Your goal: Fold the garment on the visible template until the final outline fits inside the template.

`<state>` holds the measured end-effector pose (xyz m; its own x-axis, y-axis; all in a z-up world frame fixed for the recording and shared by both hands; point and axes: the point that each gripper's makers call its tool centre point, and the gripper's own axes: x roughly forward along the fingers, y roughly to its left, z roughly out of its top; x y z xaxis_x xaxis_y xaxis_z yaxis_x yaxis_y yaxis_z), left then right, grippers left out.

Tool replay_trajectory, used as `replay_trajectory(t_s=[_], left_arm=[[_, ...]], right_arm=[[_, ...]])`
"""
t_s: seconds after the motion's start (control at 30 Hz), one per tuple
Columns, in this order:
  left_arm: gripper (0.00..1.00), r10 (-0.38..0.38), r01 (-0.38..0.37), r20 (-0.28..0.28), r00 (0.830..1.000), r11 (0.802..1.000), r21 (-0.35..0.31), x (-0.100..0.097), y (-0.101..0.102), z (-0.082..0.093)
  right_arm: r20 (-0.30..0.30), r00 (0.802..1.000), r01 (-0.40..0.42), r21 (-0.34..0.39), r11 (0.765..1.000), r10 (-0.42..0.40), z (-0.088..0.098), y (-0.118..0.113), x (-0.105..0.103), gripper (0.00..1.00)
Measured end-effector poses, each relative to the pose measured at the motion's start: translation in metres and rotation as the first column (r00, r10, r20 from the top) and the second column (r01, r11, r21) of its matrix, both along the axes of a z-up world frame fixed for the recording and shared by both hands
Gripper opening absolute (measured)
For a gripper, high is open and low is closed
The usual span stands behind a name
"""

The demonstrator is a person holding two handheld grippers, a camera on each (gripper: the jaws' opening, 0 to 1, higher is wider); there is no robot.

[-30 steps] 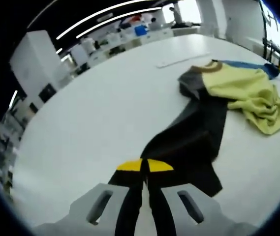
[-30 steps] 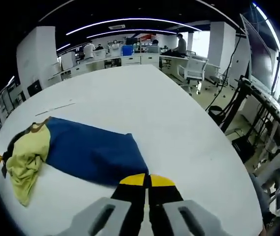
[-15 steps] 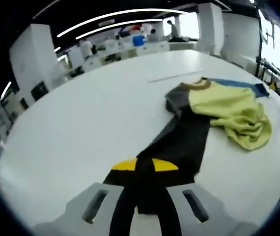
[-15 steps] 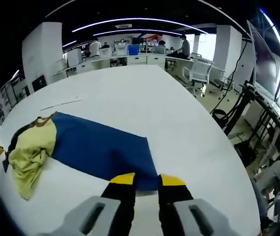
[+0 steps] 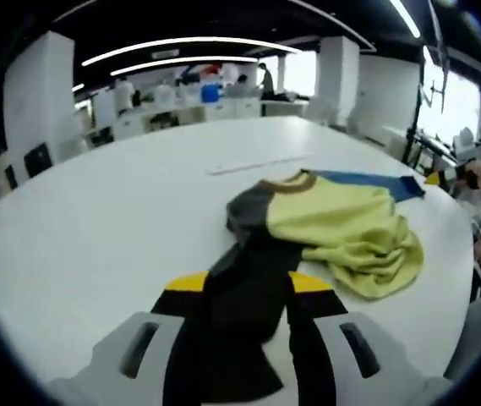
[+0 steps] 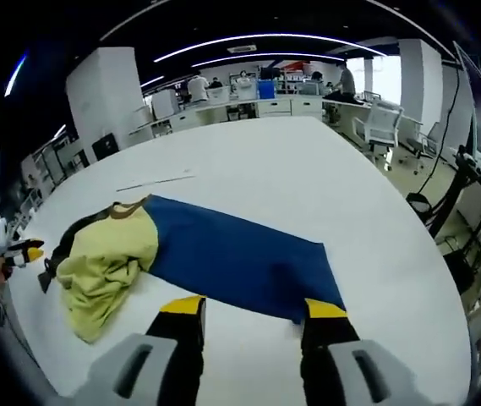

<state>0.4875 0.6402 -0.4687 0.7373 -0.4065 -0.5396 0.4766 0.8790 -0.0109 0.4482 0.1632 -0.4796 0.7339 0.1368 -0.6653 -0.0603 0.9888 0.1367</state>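
A garment lies spread on the white table (image 5: 96,228). Its yellow body (image 5: 341,228) is bunched in the middle, with a grey shoulder (image 5: 248,207) and a brown collar. The black sleeve (image 5: 240,296) runs down between the jaws of my left gripper (image 5: 248,283), which is open; the cloth rests on the table. The blue sleeve (image 6: 240,254) stretches flat toward my right gripper (image 6: 253,307), also open, with the sleeve end just ahead of its fingertips. The yellow body (image 6: 105,266) sits at the left of the right gripper view. A thin template line (image 6: 155,180) runs on the table beyond the collar.
The right gripper (image 5: 451,175) shows at the far right edge of the left gripper view, the left gripper (image 6: 16,251) at the far left of the right gripper view. Desks, chairs and people stand beyond the table's far edge (image 6: 308,118).
Both grippers have opened and let go of the sleeves they held. Both have drawn back a little, and the sleeves now lie flat on the table.
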Motion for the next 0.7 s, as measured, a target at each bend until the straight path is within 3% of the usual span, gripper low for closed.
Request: replay_trajectory(t_s=[0.33, 0.7], left_arm=[[0.36, -0.116, 0.116, -0.013, 0.993, 0.993, -0.004, -0.01, -0.042, -0.007], [0.34, -0.168, 0.168, -0.056, 0.984, 0.986, -0.013, -0.017, -0.068, -0.025]], right_arm=[[0.024, 0.992, -0.124, 0.051, 0.991, 0.123, 0.006, 0.052, 0.006, 0.47], [0.005, 0.972, -0.234, 0.07, 0.97, 0.235, -0.009, 0.093, 0.008, 0.47]])
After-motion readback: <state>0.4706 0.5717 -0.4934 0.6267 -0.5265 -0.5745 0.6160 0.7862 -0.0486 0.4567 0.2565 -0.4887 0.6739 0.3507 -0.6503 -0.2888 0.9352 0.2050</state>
